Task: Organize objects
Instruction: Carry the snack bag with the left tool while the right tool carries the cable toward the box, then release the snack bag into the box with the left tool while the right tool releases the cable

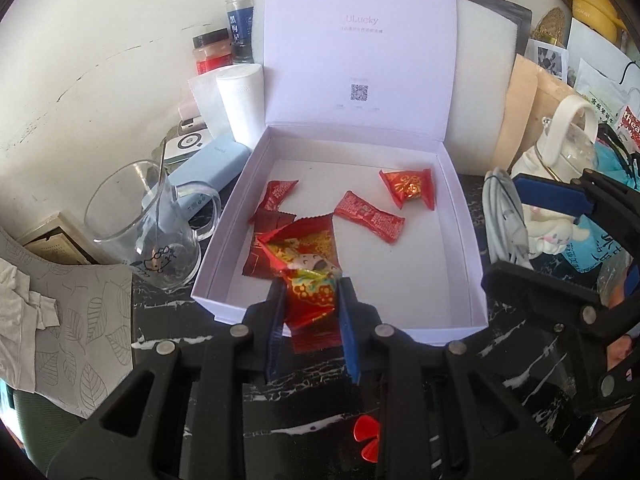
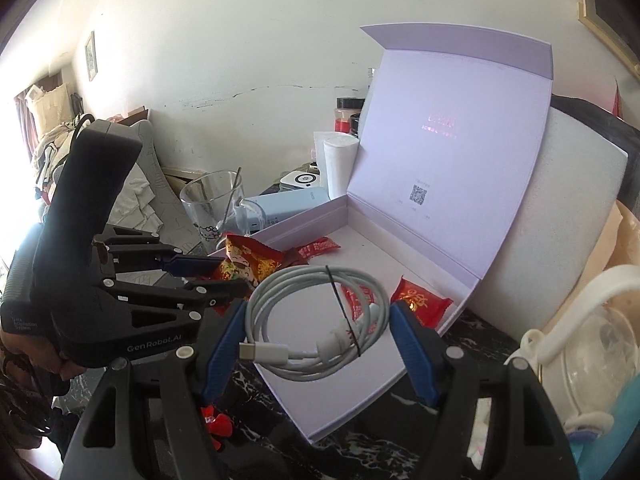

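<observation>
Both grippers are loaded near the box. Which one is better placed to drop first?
Probably left. The left gripper is shut on a red candy packet already over the near wall of the white box, by the other candies. The right gripper holds the coiled white cable over the box too, but bulkier.

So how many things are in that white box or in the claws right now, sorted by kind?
Red-wrapped sweets lying in the white cardboard box: 4
Red-and-gold wrapped sweet in the left claw: 1
Coiled white charging cable in the right claw: 1
Total: 6
</observation>
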### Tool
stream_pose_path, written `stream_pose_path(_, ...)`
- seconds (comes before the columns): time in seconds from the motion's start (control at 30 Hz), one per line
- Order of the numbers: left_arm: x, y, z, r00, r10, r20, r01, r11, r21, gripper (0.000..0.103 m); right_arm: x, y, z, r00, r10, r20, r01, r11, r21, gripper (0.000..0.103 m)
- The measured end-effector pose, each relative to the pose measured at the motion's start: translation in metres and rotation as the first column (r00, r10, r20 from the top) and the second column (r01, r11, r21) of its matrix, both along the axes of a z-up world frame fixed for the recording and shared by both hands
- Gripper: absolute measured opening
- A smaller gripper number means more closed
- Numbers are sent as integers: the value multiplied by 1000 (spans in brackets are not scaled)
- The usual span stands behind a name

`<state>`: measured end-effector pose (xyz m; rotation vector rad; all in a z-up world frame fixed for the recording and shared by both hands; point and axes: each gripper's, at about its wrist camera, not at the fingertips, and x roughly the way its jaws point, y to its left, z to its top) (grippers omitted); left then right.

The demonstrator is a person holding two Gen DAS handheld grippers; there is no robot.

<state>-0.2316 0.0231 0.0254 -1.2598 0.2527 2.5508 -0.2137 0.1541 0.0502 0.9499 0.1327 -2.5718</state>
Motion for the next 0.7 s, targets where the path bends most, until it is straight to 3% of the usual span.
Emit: stream_pose_path(0.7,-85,11,-33,999,-37,18,38,996,-76,24,-82,1,-21,1000,-26,15,25,999,32,73)
